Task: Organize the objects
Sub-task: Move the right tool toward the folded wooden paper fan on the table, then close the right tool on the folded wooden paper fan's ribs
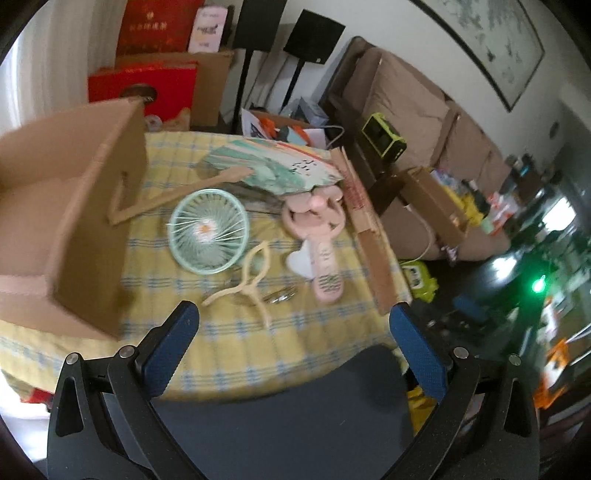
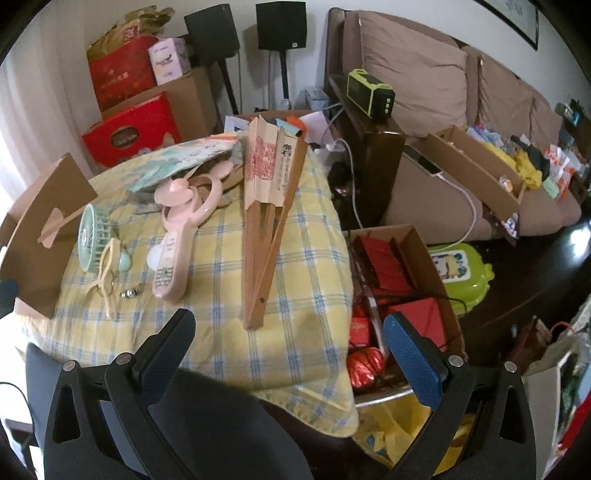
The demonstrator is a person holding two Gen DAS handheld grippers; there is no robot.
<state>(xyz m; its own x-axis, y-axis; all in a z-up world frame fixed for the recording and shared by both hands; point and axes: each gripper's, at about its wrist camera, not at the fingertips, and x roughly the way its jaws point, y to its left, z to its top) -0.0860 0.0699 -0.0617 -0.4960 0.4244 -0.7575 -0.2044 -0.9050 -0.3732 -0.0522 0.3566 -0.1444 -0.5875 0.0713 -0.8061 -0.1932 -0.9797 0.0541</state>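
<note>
A table under a yellow checked cloth (image 1: 258, 343) (image 2: 303, 229) holds several fans. A mint round fan (image 1: 208, 229) (image 2: 96, 238) lies near an open cardboard box (image 1: 74, 221) (image 2: 40, 221) at the left. A pink hand fan (image 1: 319, 236) (image 2: 181, 229) lies mid-table, a cream forked piece (image 1: 251, 277) (image 2: 105, 269) with small metal bits beside it. A painted open folding fan (image 1: 273, 166) (image 2: 177, 158) lies at the back. A closed wooden folding fan (image 2: 267, 206) (image 1: 365, 229) runs along the right side. My left gripper (image 1: 293, 321) and right gripper (image 2: 288, 325) hover open near the front edge, holding nothing.
Red gift boxes (image 2: 133, 133) and speakers on stands (image 2: 280, 26) stand behind the table. A brown sofa (image 2: 424, 74) with a green device (image 2: 371, 94) on its arm is at the right. On the floor, a box of red packets (image 2: 399, 280) and a green case (image 2: 461, 273).
</note>
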